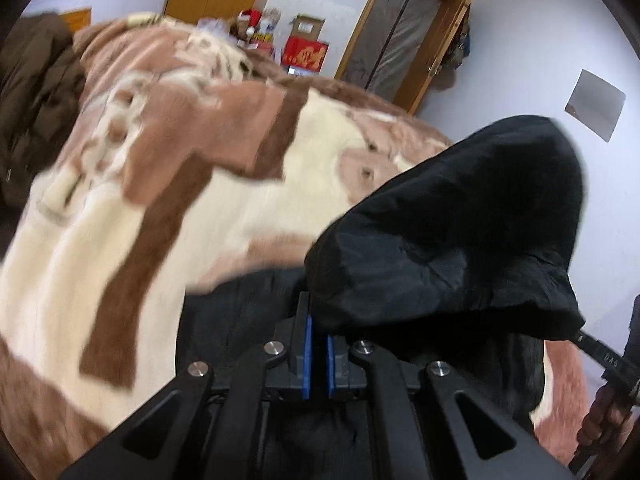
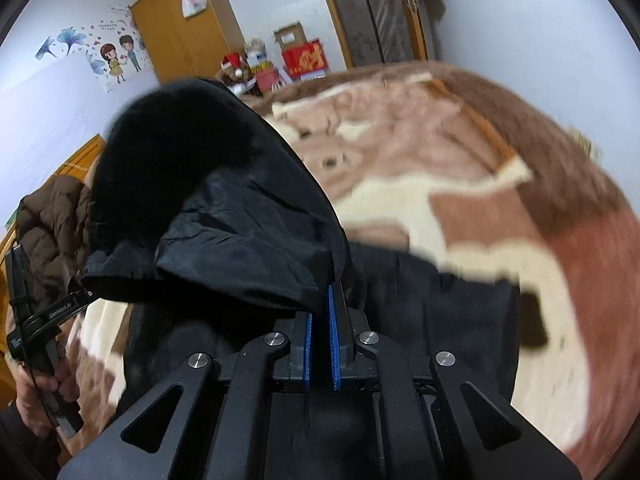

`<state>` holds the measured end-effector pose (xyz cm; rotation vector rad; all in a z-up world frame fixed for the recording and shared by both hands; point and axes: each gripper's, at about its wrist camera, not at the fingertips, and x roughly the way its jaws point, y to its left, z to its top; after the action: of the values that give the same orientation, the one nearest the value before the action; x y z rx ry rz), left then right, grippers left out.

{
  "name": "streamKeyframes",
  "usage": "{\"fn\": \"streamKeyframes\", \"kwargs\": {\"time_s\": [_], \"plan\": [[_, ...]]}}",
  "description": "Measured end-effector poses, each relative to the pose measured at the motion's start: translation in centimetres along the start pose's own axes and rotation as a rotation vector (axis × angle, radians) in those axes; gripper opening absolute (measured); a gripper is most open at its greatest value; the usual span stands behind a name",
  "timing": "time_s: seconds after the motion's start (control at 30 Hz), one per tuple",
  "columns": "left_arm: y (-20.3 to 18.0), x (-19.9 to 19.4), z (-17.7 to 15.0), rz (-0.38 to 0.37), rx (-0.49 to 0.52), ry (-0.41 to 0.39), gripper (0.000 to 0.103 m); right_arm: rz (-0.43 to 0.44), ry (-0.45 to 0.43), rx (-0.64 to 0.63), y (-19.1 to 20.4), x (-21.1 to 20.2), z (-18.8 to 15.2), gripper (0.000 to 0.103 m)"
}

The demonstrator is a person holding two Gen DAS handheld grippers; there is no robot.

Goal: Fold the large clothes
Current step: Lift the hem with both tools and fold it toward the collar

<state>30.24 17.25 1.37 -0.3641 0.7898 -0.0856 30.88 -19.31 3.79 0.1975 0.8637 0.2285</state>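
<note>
A black hooded jacket is lifted off the bed by its hood [image 1: 460, 220], which bulges up between the two grippers. The jacket body [image 1: 240, 320] hangs and lies below. My left gripper [image 1: 318, 320] is shut on the hood's edge, blue pads pinching the fabric. In the right wrist view the same hood [image 2: 208, 200] rises to the left, and my right gripper [image 2: 320, 304] is shut on its other edge. The jacket body [image 2: 420, 300] spreads beneath. Each view shows the other gripper at its edge: the right one [image 1: 612, 364] and the left one [image 2: 48, 316], both held by a hand.
The bed is covered by a fluffy brown, pink and cream blanket [image 1: 180, 180]. A brown puffer jacket [image 2: 52, 220] is heaped at the bed's far left side. Boxes [image 2: 304, 56], a wooden wardrobe [image 2: 188, 28] and a door stand along the back wall.
</note>
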Motion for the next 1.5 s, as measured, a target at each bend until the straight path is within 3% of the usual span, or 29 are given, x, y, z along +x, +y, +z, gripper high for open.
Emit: {"fn": "streamKeyframes", "kwargs": {"time_s": [0.23,0.43,0.53,0.7,0.8,0.9,1.07,1.27,1.4,1.5], "plan": [[1.8,-1.8,-6.2,0.029,-0.011,0.106,0.009,0.001,0.131,0.025,-1.9,-0.3,-5.8,0.007],[2.6,-5.4,-8.5,0.045,0.013,0.119,0.009,0.033,0.077,0.010,-1.5,-3.8,-6.3,0.010],[1.7,-6.7,-7.6,0.029,0.021,0.086,0.009,0.044,0.047,-0.019,-0.2,-4.2,-5.1,0.011],[-3.5,-5.6,-4.1,-0.088,0.091,0.034,0.009,0.100,0.002,-0.101,4.0,-2.0,-1.4,0.011],[-6.5,-3.2,-4.2,-0.130,0.156,0.048,0.009,0.033,0.044,-0.140,4.9,1.1,-1.9,0.011],[-7.2,-0.5,-6.8,-0.136,0.179,0.122,0.009,0.035,0.157,-0.099,3.2,4.6,-5.1,0.011],[-5.4,3.6,-13.0,-0.101,0.189,0.217,0.009,0.071,0.193,-0.017,0.2,7.2,-9.6,0.009],[-5.6,3.5,-13.1,-0.059,0.186,0.229,0.009,0.019,0.224,-0.044,1.4,7.1,-9.3,0.008],[-6.0,0.5,-11.6,-0.073,0.172,0.205,0.009,0.029,0.118,-0.088,3.1,2.9,-7.6,0.009],[-5.9,-1.4,-9.2,-0.070,0.171,0.116,0.009,0.029,0.016,-0.094,3.5,0.9,-5.0,0.009]]}}
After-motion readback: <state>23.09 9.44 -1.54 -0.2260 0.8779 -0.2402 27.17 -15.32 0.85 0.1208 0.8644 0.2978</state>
